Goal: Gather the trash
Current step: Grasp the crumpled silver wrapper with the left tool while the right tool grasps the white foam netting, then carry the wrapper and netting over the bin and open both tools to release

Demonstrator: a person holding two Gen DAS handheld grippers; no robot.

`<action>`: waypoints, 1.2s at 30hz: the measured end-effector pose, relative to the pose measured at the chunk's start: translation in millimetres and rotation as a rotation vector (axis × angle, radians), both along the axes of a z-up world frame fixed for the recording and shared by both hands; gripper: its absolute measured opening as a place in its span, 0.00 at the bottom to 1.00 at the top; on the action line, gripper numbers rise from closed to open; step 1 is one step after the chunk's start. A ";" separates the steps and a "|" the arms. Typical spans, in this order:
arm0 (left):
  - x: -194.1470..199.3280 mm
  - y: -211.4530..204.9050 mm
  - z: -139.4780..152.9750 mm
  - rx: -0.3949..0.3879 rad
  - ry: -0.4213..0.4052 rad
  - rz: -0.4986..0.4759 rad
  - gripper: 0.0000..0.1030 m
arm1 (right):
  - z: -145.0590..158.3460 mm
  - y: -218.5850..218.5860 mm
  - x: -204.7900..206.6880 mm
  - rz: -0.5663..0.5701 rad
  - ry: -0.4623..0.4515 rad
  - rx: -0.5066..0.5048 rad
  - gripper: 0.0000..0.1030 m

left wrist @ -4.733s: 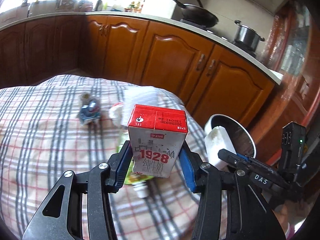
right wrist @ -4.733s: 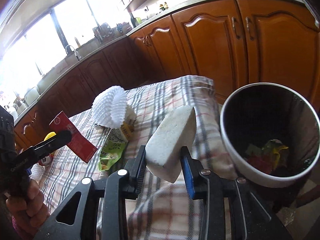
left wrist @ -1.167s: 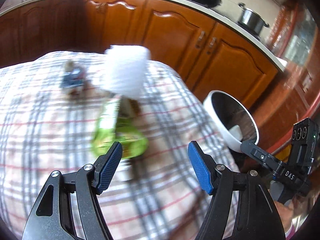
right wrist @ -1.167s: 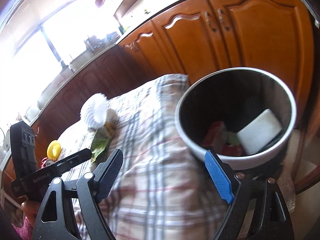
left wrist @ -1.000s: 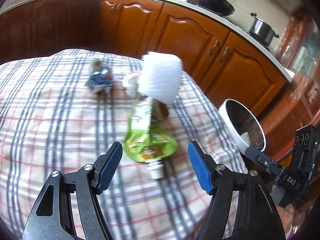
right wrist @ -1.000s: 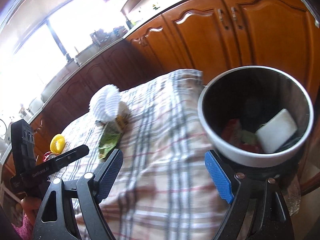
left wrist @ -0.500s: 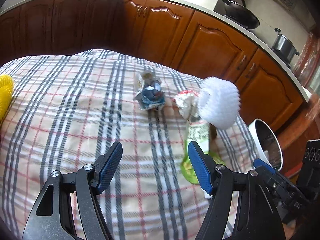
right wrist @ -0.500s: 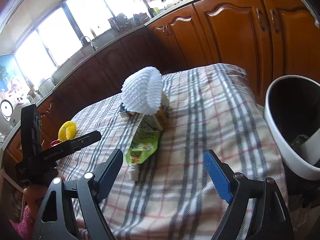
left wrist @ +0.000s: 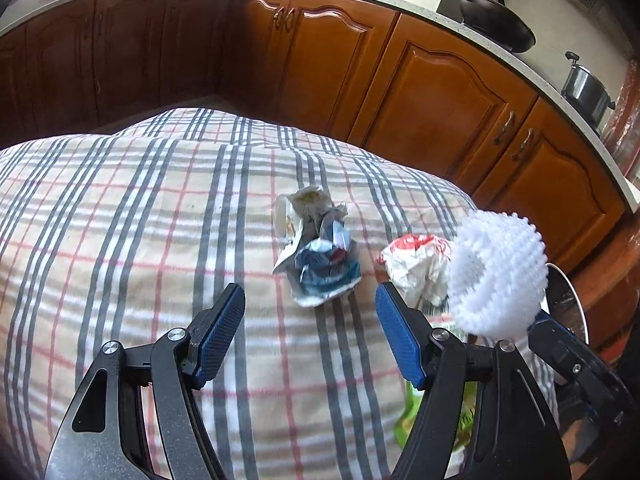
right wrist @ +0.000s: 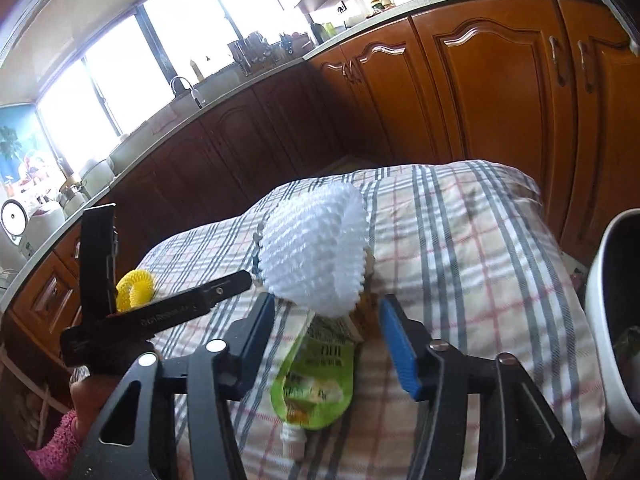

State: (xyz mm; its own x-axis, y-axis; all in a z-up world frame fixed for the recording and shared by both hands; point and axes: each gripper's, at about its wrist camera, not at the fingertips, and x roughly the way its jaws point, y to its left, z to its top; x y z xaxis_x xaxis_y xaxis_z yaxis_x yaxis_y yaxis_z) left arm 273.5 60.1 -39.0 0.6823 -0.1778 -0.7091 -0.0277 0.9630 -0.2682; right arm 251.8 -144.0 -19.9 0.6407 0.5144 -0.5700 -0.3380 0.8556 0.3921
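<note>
Since earlier: both grippers had swung away from the trash bin and back over the plaid cloth; the milk carton and the white block once pinched were no longer in the pads.

Left wrist view, left gripper: its 2 blue pads stood spread with only cloth between them, gripping nothing.

Left wrist view, blue-and-white crumpled wrapper: it lay on the cloth just beyond the pads, slightly right of the gap's middle.

Left wrist view, red-and-white crumpled wrapper: it lay to the right of the blue one, close but apart, touching the white foam net.

Left wrist view, surroundings: wooden cabinets ran behind the table; a black wok and a steel pot sat on the counter.

Right wrist view, right gripper: its jaws had just been closing but were not yet pressed on anything; the green pouch lay on the cloth between them, its white spout toward the camera.

Right wrist view, foam net: it stood on the far end of the pouch, just ahead of the fingertips.

Right wrist view, bin: its white rim showed at the right edge, beside the table.

Right wrist view, yellow ring: it sat far left on the cloth, behind the left gripper's body.

Right wrist view, person: a hand with a pink sleeve held the left gripper.
</note>
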 end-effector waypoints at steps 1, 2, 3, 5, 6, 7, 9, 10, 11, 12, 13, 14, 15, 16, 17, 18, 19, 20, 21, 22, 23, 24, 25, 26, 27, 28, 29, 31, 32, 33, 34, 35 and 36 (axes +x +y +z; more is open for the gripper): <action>3.5 -1.1 -1.1 0.003 0.001 -0.003 0.65 | 0.9 1.5 1.5 0.003 -0.003 0.006 0.50; 7.5 -2.5 -2.5 0.003 0.005 -0.011 0.59 | 1.0 3.1 4.1 0.009 -0.006 0.012 0.46; 10.2 -3.9 -4.4 0.002 0.010 -0.021 0.49 | 0.9 5.1 6.7 0.016 -0.007 0.014 0.38; 16.7 -7.6 -10.1 0.001 0.032 -0.048 0.27 | 0.1 8.6 9.4 0.030 -0.001 0.006 0.20; 18.1 -10.1 -13.6 0.005 0.048 -0.059 0.09 | -0.1 9.7 8.6 0.034 -0.003 0.000 0.16; 18.1 -12.0 -16.2 0.014 0.059 -0.060 0.08 | 0.0 9.3 6.3 0.035 -0.009 -0.003 0.15; 12.8 -14.1 -16.0 0.010 0.047 -0.061 0.08 | 0.6 4.6 -0.2 0.033 -0.019 -0.002 0.11; 8.6 -14.4 -14.4 0.012 0.037 -0.058 0.07 | 1.2 1.3 -3.2 0.029 -0.019 0.002 0.11; 4.4 -14.8 -12.2 0.009 0.030 -0.057 0.07 | 1.5 -5.0 -7.8 0.022 -0.020 0.009 0.11; 0.0 -14.8 -10.0 0.001 0.023 -0.057 0.06 | 2.2 -10.6 -11.0 0.014 -0.022 0.013 0.11; -5.8 -14.6 -6.8 -0.006 0.013 -0.056 0.06 | 3.3 -16.9 -13.7 0.004 -0.025 0.016 0.10; -11.6 -14.9 -3.6 -0.007 0.005 -0.056 0.05 | 4.8 -26.1 -18.7 -0.010 -0.028 0.020 0.10; -17.1 -14.5 0.0 -0.010 -0.002 -0.057 0.05 | 6.3 -32.7 -19.9 -0.020 -0.031 0.019 0.10; -23.5 -15.1 3.2 -0.017 -0.010 -0.059 0.04 | 7.8 -39.3 -23.3 -0.031 -0.033 0.017 0.10; -30.0 -16.4 6.5 -0.022 -0.018 -0.062 0.04 | 8.9 -47.0 -26.9 -0.042 -0.035 0.014 0.10; -37.2 -18.4 9.6 -0.024 -0.027 -0.065 0.04 | 9.8 -53.9 -30.3 -0.054 -0.036 0.011 0.10; -43.1 -20.5 12.6 -0.025 -0.035 -0.068 0.04 | 10.6 -59.7 -32.9 -0.063 -0.034 0.009 0.10; -49.5 -23.3 16.2 -0.030 -0.043 -0.072 0.04 | 10.4 -66.2 -36.1 -0.072 -0.033 0.004 0.10; -54.6 -25.9 19.8 -0.035 -0.051 -0.077 0.04 | 10.2 -72.5 -37.9 -0.082 -0.031 -0.001 0.10; -60.9 -28.3 23.5 -0.039 -0.060 -0.080 0.04 | 9.5 -78.8 -41.2 -0.091 -0.027 -0.003 0.10; -68.0 -32.9 28.4 -0.043 -0.072 -0.086 0.03 | 8.8 -83.6 -43.6 -0.097 -0.025 -0.003 0.10; -73.7 -36.2 32.6 -0.044 -0.084 -0.089 0.03 | 8.4 -88.5 -47.6 -0.106 -0.024 -0.005 0.10; -79.2 -39.0 37.3 -0.046 -0.096 -0.092 0.03 | 8.2 -93.9 -51.6 -0.113 -0.024 -0.006 0.10; -84.3 -42.7 42.0 -0.052 -0.107 -0.101 0.03 | 8.0 -98.8 -55.2 -0.117 -0.023 -0.005 0.10; -88.3 -46.4 45.9 -0.057 -0.115 -0.112 0.03 | 8.5 -102.3 -58.1 -0.121 -0.025 -0.006 0.10; -91.7 -51.6 49.6 -0.058 -0.121 -0.124 0.03 | 9.1 -105.6 -62.2 -0.127 -0.028 -0.009 0.10; -94.2 -59.0 53.1 -0.055 -0.126 -0.142 0.03 | 9.1 -109.7 -66.2 -0.131 -0.030 -0.011 0.10; -97.9 -72.9 57.3 -0.051 -0.134 -0.172 0.03 | 9.2 -118.4 -73.0 -0.145 -0.033 -0.011 0.10; -99.5 -80.9 58.7 -0.052 -0.135 -0.189 0.03 | 9.3 -123.3 -76.3 -0.153 -0.034 -0.010 0.10; -100.4 -87.9 59.5 -0.053 -0.136 -0.204 0.03 | 9.6 -127.6 -77.7 -0.161 -0.034 -0.009 0.10; -101.4 -95.7 60.4 -0.053 -0.136 -0.220 0.03 | 9.6 -133.4 -80.5 -0.172 -0.034 -0.008 0.10; -102.2 -103.8 60.6 -0.055 -0.134 -0.237 0.03 | 9.2 -139.5 -83.7 -0.182 -0.034 -0.007 0.10; -102.2 -111.3 60.5 -0.059 -0.130 -0.254 0.03 | 9.3 -143.8 -85.5 -0.190 -0.034 -0.007 0.10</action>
State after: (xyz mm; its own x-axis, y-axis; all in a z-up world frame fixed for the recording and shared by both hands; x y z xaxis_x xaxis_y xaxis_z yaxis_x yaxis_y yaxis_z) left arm 171.3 -51.2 21.5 0.6951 -0.3927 -0.6022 0.2505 0.9174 -0.3091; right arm 166.3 -287.8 -10.7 0.7449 0.3784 -0.5495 -0.1828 0.9078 0.3774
